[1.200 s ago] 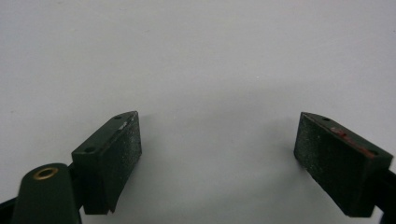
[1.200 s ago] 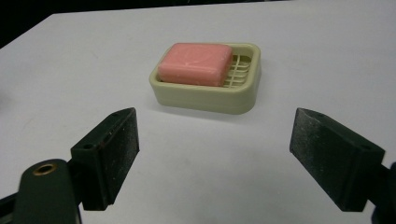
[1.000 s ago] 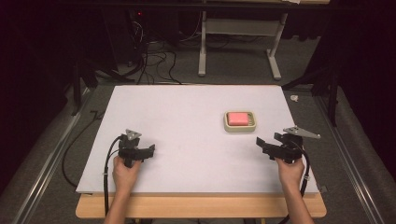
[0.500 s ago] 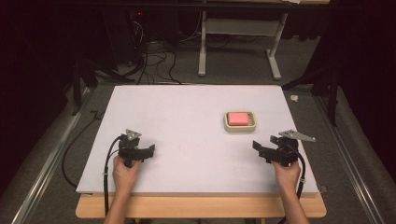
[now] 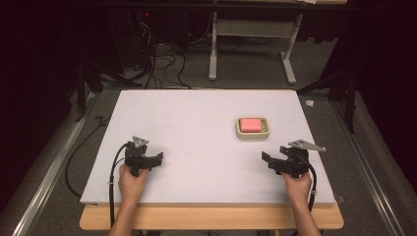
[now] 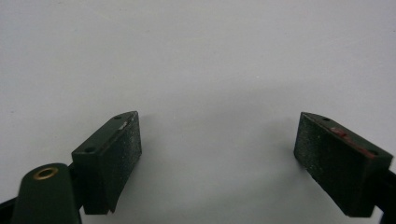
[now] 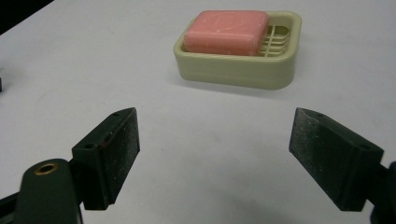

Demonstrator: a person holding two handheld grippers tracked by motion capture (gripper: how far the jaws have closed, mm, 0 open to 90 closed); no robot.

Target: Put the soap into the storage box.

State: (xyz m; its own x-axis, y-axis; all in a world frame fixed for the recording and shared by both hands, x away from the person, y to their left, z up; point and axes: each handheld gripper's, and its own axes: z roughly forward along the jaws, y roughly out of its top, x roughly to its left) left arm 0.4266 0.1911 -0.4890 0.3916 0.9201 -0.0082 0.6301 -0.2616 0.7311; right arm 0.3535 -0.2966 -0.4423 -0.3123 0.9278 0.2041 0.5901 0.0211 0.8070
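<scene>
One soap (image 7: 227, 31) beyond right hand-held gripper (image 7: 215, 154).

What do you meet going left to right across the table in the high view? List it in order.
Left gripper → soap dish holding the pink soap → right gripper, slightly overlapping the dish's span but centred further right.
</scene>
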